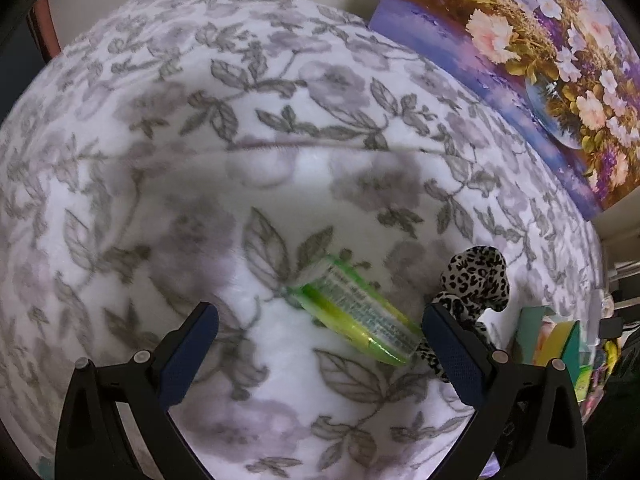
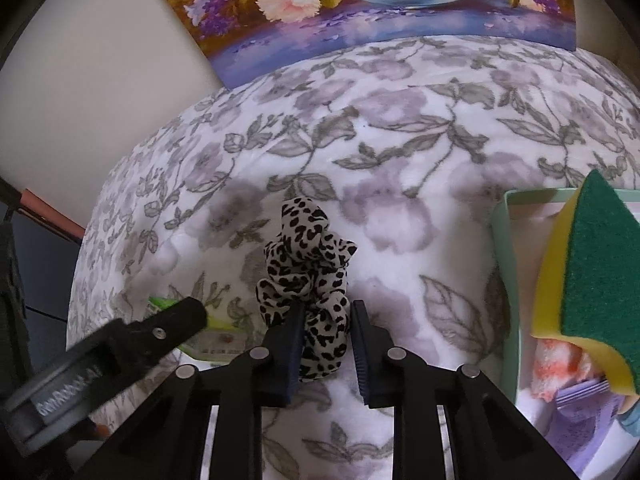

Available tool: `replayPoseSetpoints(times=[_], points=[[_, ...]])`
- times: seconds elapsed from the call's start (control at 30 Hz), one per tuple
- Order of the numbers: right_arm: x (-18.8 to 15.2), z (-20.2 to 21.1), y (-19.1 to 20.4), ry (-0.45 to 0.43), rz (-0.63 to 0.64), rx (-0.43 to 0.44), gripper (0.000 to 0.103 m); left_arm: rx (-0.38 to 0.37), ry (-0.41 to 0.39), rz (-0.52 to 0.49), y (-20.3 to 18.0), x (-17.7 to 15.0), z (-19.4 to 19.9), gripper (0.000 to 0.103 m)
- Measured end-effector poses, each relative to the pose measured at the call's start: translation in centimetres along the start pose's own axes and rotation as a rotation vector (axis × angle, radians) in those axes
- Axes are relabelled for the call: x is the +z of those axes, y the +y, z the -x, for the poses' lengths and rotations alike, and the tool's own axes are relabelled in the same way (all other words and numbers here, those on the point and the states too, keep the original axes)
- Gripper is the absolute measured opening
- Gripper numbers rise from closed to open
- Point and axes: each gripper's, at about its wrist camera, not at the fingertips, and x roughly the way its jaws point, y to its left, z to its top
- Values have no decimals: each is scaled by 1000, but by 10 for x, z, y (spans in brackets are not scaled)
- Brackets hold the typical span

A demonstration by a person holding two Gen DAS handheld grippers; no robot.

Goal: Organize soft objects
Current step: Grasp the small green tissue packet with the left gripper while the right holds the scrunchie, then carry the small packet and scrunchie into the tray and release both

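We see both grippers angled steeply down over a bed covered by a white blanket [image 1: 280, 120] printed with grey leaves and pale mauve flowers. The right gripper [image 2: 326, 316] has its two dark blue pads drawn in on the lower folds of a leopard-print scrunchie [image 2: 306, 268], pinching the fabric between them, while the rest of the scrunchie bunches up beyond the fingertips and rests on the blanket. The left gripper [image 1: 320, 320] hangs with its jaws spread wide and nothing between the pads; ahead of it, just inside its right finger, lies a green and yellow plastic packet [image 1: 356, 312] on the blanket, touching the scrunchie at its near end. The packet carries rows of small print that we cannot read. At the right edge of the right wrist view we find a pale green tray [image 2: 506, 264] holding a yellow sponge with a dark green scouring face [image 2: 584, 264], propped on edge, with other soft items beneath it. A floral painting [image 2: 360, 8] leans against the wall behind the bed.
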Motion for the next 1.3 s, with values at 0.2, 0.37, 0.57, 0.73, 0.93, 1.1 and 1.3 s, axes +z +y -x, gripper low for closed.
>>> replayPoseSetpoints(times=[0.2, 0.37, 0.57, 0.73, 0.93, 1.1, 1.3], points=[[-1, -1, -5, 16, 2, -3, 24, -48, 14, 35, -2, -5, -7, 102], [-2, 0, -6, 19, 3, -2, 24, -94, 28, 54, -1, -7, -17, 98], [-3, 0, -11, 28, -3, 1, 24, -87, 1, 43, -3, -4, -19, 95], [-3, 0, -14, 31, -9, 6, 24, -39, -12, -2, -10, -1, -20, 77], [-2, -1, -15, 34, -8, 6, 24, -56, -14, -25, -13, 0, -19, 51], [-2, -1, -13, 34, 0, -1, 22, -59, -9, -33, -16, -2, -17, 50], [-5, 8, -11, 25, 19, -23, 18, -61, -12, -34, -17, -6, -10, 50]])
